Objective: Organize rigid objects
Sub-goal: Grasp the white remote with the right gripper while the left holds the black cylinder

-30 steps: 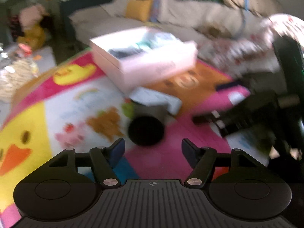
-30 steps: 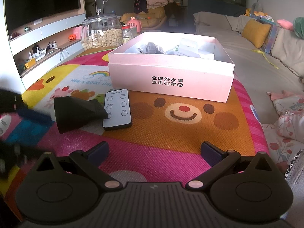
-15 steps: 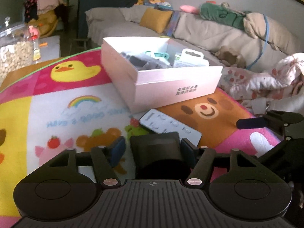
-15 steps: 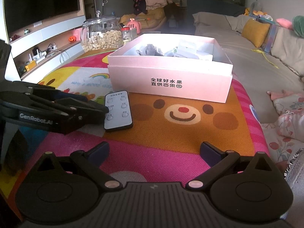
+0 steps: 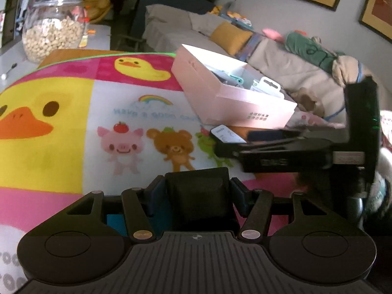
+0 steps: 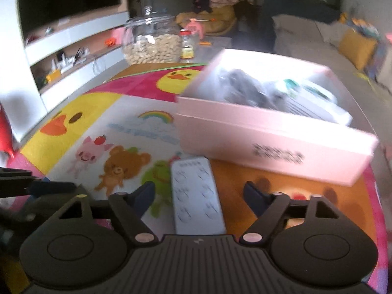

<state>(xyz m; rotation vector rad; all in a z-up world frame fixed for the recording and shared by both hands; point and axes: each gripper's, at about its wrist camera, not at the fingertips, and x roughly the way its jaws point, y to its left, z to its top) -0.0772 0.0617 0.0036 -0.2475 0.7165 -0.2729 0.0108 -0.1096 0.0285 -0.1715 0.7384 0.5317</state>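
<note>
- A second ago the black cup-like object (image 5: 199,196) lay on its side on the play mat (image 5: 73,127) beside the remote; now it sits between the fingers of the left hand-held gripper (image 5: 196,196), both blue pads pressed against its sides, so the left hand-held gripper is clamped on it.
- The right hand-held gripper (image 6: 199,197) was well back from the white remote (image 6: 196,196) and spread wide; now its fingers straddle the remote and its jaws are closing, the pads apart from the remote's edges with a gap on either side.
- The remote lies flat on the mat, its far end just in front of the pink box (image 6: 274,134), over the frog and bear pictures.
- The pink box stands open on the mat with grey and white items inside; these are too blurred to name.
- In the left wrist view the right hand-held gripper reaches in from the right, its fingers over the remote's near end.
- A glass jar (image 5: 52,28) of pale pieces stands beyond the mat's far edge on the worktop.
- A sofa (image 5: 269,56) with a yellow cushion runs behind the box.
</note>
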